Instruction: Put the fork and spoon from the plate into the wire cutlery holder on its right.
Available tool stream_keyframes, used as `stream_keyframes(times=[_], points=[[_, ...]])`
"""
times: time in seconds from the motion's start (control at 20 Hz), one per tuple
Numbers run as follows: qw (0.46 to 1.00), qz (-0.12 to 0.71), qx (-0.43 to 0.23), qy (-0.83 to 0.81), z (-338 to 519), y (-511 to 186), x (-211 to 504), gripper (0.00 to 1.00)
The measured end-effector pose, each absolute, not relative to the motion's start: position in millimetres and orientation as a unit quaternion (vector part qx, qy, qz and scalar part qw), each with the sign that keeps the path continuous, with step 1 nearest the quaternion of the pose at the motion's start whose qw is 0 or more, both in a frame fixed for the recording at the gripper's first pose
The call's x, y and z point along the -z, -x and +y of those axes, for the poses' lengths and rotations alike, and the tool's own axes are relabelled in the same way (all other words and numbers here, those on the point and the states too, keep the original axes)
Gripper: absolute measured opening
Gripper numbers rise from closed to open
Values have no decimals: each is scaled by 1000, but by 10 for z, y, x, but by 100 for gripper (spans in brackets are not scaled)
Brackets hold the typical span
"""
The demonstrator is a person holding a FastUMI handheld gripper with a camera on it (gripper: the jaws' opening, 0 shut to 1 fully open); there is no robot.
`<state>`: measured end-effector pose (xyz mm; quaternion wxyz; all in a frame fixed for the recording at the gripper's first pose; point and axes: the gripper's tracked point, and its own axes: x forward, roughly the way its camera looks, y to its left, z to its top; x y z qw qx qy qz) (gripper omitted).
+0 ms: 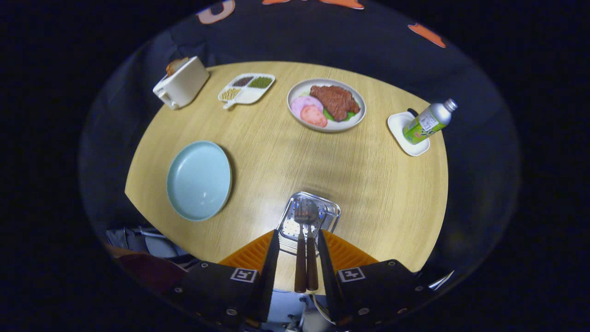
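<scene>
A: The tool [297, 258] hangs over the near edge of the surface [368, 184], its fingers spread apart with a gap on either side of the two wooden handles between them. It grips nothing.

B: Where are the fork and spoon?

A: Both stand in the wire cutlery holder [332, 213], just ahead of the fingers. The fork [300, 258] is on the left, the spoon [312, 258] on the right, side by side and touching or nearly so. The blue plate [199, 180] to the left of the holder lies bare.

B: Which way do they point?

A: Their long axes run near to far, metal heads down in the holder, handles towards the tool.

B: How would they handle?

A: Light and stiff, I judge. The metal heads look slippery, and the wooden handles offer better purchase, so mid-handle is where I would grip. The holder looks light and could tip if nudged.

B: So the task?

A: It looks done, judging by the bare plate.
</scene>
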<state>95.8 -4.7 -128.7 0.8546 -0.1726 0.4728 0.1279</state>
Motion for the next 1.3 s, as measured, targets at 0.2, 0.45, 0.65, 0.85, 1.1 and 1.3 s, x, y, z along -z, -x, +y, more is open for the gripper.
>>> stream_keyframes(times=[0.2, 0.45, 0.65, 0.85, 1.1, 1.3], points=[[923, 355, -133, 59, 147, -1025, 682, 85], [979, 177, -98, 4, -107, -1068, -148, 98], [996, 70, -53, 11, -362, -899, -533, 98], [999, 16, -49, 7, -444, -754, -678, 98], [998, 11, -61, 4, -436, -701, -596, 98], [997, 9, -75, 27, -407, -701, -572, 98]])
